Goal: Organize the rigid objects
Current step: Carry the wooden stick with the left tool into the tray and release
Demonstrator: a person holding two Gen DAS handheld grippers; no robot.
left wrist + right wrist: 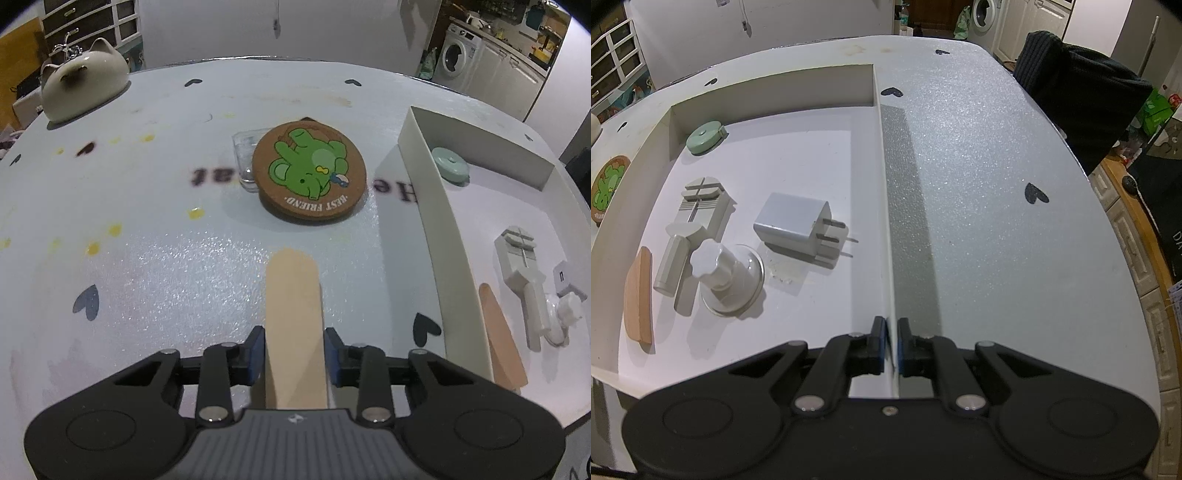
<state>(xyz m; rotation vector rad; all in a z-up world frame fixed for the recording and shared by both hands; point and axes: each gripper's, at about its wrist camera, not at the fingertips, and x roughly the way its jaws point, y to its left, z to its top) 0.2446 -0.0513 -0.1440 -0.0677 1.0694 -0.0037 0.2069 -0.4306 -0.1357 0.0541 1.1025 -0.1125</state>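
— Low in the middle of the left wrist view: left gripper (294, 354), jaws clamped on a wooden stick (293, 325), held flat and pointing up the frame over the desk (147, 266).

— And above the stick's tip?

— Round cork coaster (309, 173) with a green cartoon animal, propped on a small clear block (244, 158), centre of frame. Well apart from the stick. Cat-shaped pot (83, 86) at upper left, near the desk's far edge.

— Right side of that view?

— White tray (439, 221), running down the right edge. Inside: pale green round case (450, 164) near the upper corner, grey tool (519, 273) lower down, second wooden stick (502, 339) lying just beside the tray's near wall.

— Right wrist view, then?

— Bottom centre: right gripper (892, 345), jaws shut on the thin wall of the tray (886, 206), one pad on each side. Same tray filling the left half. Green case (705, 137) in its upper left corner, grey tool (692, 218) below, white plug adapter (798, 225) mid-tray with prongs toward the pinched wall, white suction cup with a knob (727, 280) just beside the tool's handle, touching or not, cannot tell. Second stick (639, 295) at far left. Coaster (607, 188) outside the tray at the left edge. Dark cloth-covered chair (1078, 92) at upper right, past the desk (997, 184).
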